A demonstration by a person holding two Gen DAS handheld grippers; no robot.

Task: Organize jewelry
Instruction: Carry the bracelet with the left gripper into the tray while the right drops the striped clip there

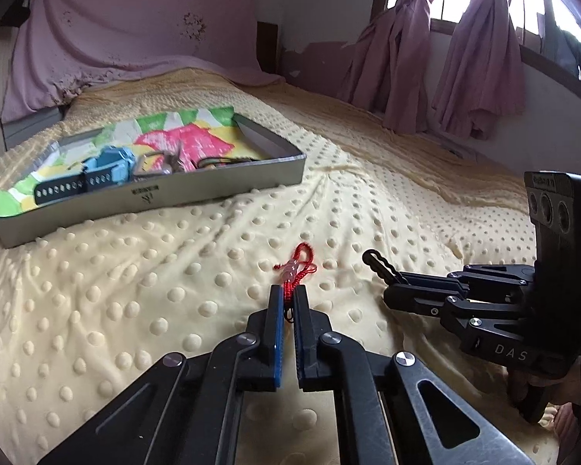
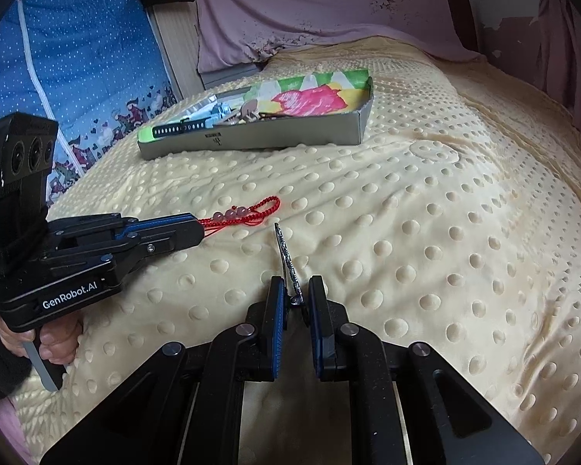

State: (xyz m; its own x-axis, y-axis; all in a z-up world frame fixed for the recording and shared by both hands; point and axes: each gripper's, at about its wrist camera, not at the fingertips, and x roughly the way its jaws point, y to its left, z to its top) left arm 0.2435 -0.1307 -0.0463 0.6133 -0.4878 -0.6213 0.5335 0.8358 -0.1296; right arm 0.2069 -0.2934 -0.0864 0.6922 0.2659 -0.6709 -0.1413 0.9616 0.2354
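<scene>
My left gripper (image 1: 288, 296) is shut on a red cord bracelet with pale beads (image 1: 295, 267), held just above the yellow dotted blanket; it also shows in the right wrist view (image 2: 238, 215). My right gripper (image 2: 295, 290) is shut on a black hair clip (image 2: 286, 259) that sticks forward from its pads; the clip also shows in the left wrist view (image 1: 379, 265). A grey box (image 1: 213, 190) with colourful lining lies farther back on the bed and holds a blue watch (image 1: 104, 166) and several other pieces.
The yellow dotted blanket (image 2: 426, 213) covers the bed. Pink cloth (image 1: 128, 38) drapes the headboard. Pink curtains (image 1: 472, 58) hang at the window on the right. A blue dotted fabric (image 2: 85, 50) stands to the left of the bed.
</scene>
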